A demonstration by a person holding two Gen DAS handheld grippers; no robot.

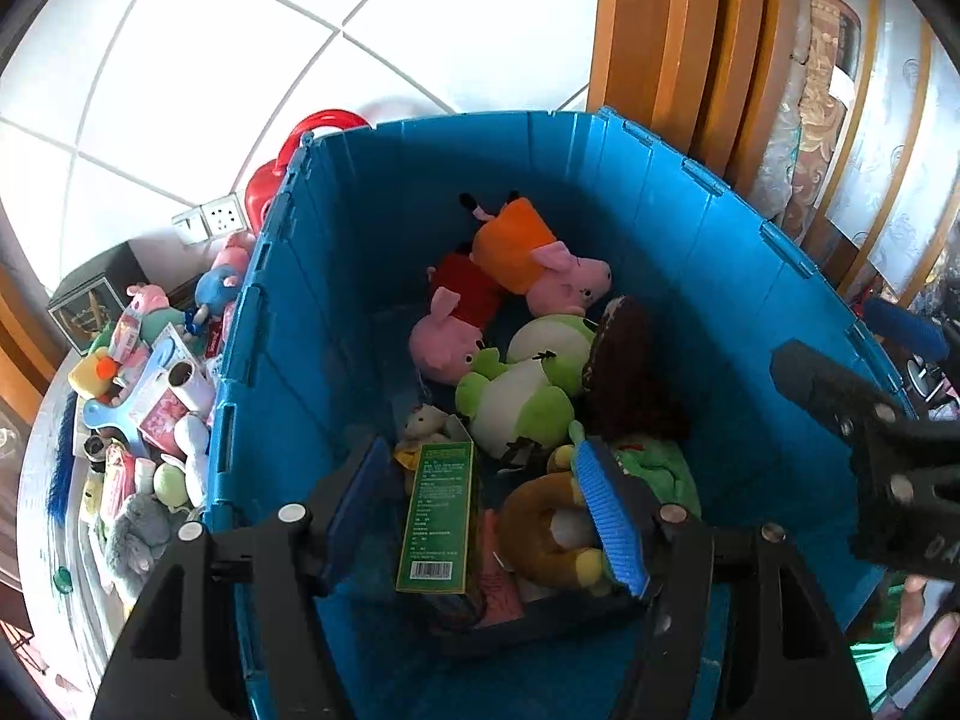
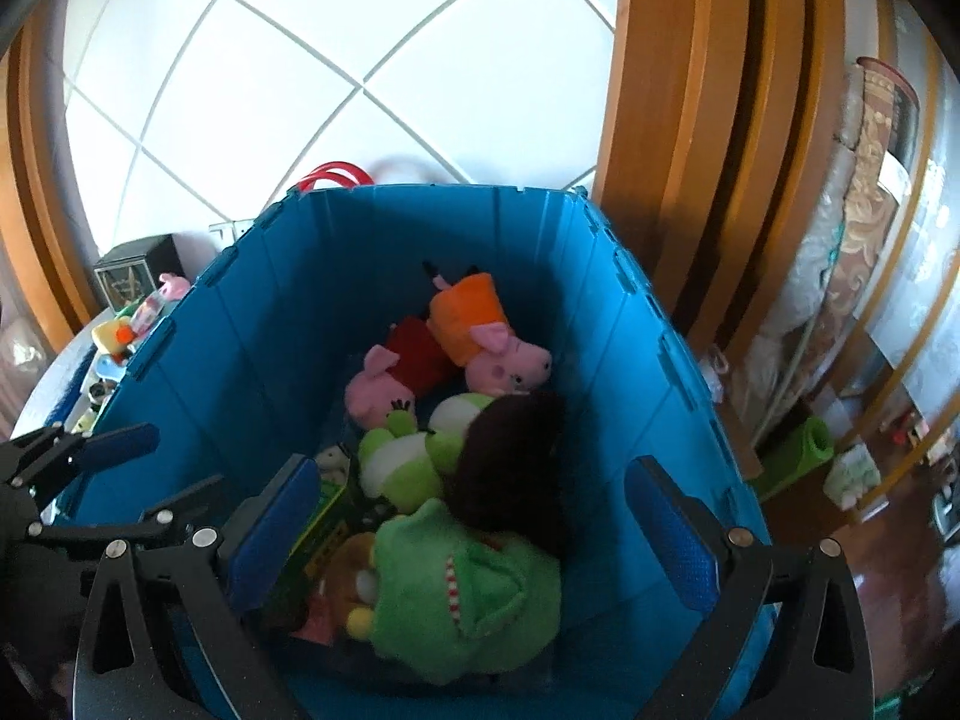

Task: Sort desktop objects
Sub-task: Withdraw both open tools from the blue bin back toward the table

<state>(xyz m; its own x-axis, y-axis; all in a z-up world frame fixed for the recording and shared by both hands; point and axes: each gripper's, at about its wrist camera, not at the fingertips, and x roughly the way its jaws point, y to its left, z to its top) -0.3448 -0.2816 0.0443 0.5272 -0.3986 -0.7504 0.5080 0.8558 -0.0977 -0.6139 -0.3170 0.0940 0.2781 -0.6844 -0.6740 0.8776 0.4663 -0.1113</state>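
Several plush toys fill the blue bin point(image 1: 690, 276) under both tools: two pigs point(image 1: 540, 264), a frog point(image 1: 516, 396) and a green crocodile point(image 2: 462, 588). The left tool point(image 1: 480, 516) and right tool point(image 2: 474, 534) hang spread, holding nothing. A green box point(image 1: 438, 522) lies between the left fingers. More toys point(image 1: 150, 396) crowd the counter beyond the bin's left wall.

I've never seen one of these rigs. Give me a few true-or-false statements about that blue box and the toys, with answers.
1. The blue crate holds two pink pig plushes. True.
2. The crate is empty apart from the pigs. False: a green frog plush, a green box and a green crocodile plush lie there too.
3. The right gripper is clamped on a toy. False: its jaws are spread wide with nothing between the pads.
4. More toys are piled outside the crate. True.
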